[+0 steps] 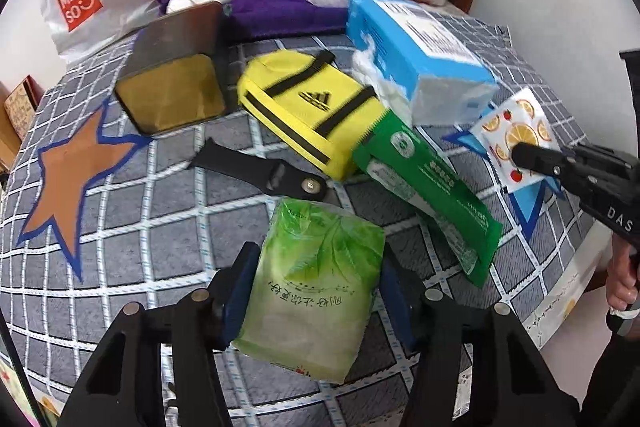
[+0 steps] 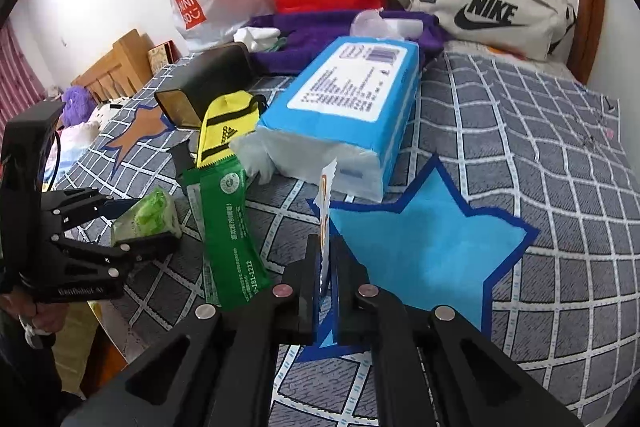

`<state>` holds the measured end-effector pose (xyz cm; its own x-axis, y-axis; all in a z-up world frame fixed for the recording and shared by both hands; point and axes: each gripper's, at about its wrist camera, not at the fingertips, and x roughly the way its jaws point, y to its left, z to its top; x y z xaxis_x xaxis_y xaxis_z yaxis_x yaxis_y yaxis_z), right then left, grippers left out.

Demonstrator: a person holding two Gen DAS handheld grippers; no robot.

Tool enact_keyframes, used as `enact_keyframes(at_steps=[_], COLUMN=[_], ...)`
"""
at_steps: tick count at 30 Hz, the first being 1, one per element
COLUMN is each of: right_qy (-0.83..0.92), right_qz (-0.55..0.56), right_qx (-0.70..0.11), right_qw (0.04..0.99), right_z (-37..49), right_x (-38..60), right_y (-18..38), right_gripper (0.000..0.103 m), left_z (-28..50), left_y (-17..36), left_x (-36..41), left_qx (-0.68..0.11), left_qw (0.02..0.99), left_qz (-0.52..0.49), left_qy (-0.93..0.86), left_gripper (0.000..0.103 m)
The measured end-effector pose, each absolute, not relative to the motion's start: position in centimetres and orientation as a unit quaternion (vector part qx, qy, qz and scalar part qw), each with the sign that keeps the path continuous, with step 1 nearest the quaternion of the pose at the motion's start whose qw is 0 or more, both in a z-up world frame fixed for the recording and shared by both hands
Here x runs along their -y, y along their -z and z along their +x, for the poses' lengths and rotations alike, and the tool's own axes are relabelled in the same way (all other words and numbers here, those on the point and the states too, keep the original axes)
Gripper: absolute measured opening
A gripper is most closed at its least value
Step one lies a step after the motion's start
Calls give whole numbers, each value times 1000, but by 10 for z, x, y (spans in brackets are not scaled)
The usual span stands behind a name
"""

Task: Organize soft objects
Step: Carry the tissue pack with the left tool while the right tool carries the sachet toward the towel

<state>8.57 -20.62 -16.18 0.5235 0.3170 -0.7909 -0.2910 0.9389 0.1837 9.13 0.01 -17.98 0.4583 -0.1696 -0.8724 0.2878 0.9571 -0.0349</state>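
Green tissue pack [image 1: 316, 287] lies on the grid-pattern bed cover [image 1: 160, 227] between the pads of the left tool [image 1: 316, 301], jaws half-wide and just touching its sides (firm grip unclear); fruit-print sachet [image 2: 325, 211] stands edge-up, pinched in the right tool [image 2: 325, 267], jaws nearly together, over the blue star patch [image 2: 424, 239]. Around them: green pouch [image 1: 432, 195], yellow Adidas bag [image 1: 308, 107], blue tissue block [image 1: 416, 55], black tin [image 1: 172, 75], orange star patch [image 1: 68, 179]
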Motion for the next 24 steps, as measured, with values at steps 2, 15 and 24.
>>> enact_keyframes(at_steps=[2,15,24], right_qy=[-177,-199,-204], right_qz=[15,12,12], right_qx=[-454,-434,-414], right_qw=[873,879,887], right_z=[86,94,107], right_x=[205,203,206], right_y=[158,120,91], right_gripper=[4,4,4], left_z=[93,113,130], left_y=[174,129,101], left_x=[-6,-32,-35], left_qx=[-501,-476,-456], left_qw=[855,874,886], left_qz=[50,-12,-20], left_qy=[125,95,81], left_gripper=[56,56,56])
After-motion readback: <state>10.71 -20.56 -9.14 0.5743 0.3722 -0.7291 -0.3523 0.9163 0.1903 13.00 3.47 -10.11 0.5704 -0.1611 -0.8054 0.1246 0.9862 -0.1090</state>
